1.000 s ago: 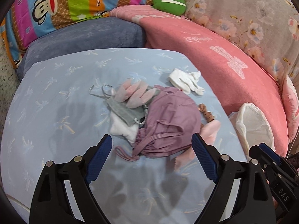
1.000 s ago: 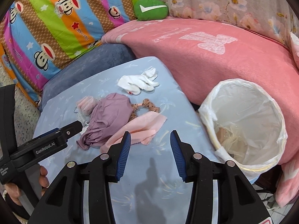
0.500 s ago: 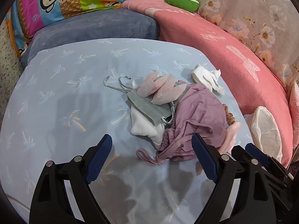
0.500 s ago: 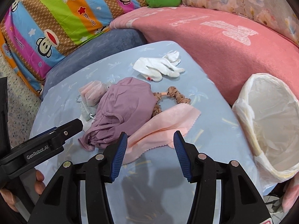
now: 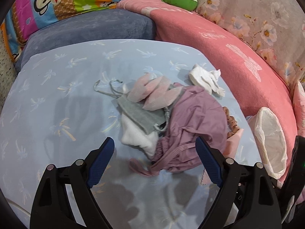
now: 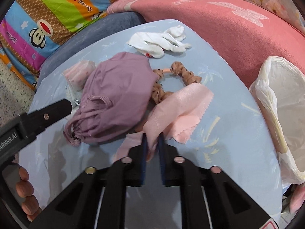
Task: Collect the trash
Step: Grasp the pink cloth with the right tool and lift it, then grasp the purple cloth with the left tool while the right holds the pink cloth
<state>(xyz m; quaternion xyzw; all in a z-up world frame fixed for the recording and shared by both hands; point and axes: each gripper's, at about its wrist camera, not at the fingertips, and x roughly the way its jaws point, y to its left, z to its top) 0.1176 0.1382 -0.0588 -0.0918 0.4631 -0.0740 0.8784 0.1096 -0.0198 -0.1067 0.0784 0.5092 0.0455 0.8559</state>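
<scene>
**Q:** Pale blue, palm-printed cloth covers the table [image 5: 57,99], with a pink blanket [image 5: 238,57] and a striped monkey-print cushion [image 6: 47,19] behind. Reading from left to right, what lies on it?

**A:** At the left, a grey drawstring pouch [image 5: 139,112] over a white cloth [image 5: 137,139], with pale pink sachets [image 5: 152,93] on top. At the centre, a mauve garment [image 6: 118,93] with a gathered, corded edge. Beyond it, a pair of white gloves [image 6: 158,42]. Further right, a spotted tan scrunchie [image 6: 183,72] and a thin pink cloth [image 6: 183,110]. At the far right, just off the table edge, stands the bin with its white plastic liner [image 6: 276,103].

**Q:** How do the jaws stand?

**A:** The left gripper [image 5: 154,161] is spread wide and grips nothing; its pads hang over the near hem of the mauve garment. The right gripper [image 6: 152,148] is clenched on a fold of the pink cloth, which rises puckered from between the pads.

**Q:** How is the pink cloth likely to handle?

**A:** It appears very light, limp and somewhat slick, with a pinked edge. A pinch on a bunched fold, as here, seems safer than one on a single edge, which could slide out. When lifted it would probably hang and trail, and it may drag the scrunchie, which it partly covers. The mauve garment looks equally soft; its corded hem offers the firmest hold.
</scene>
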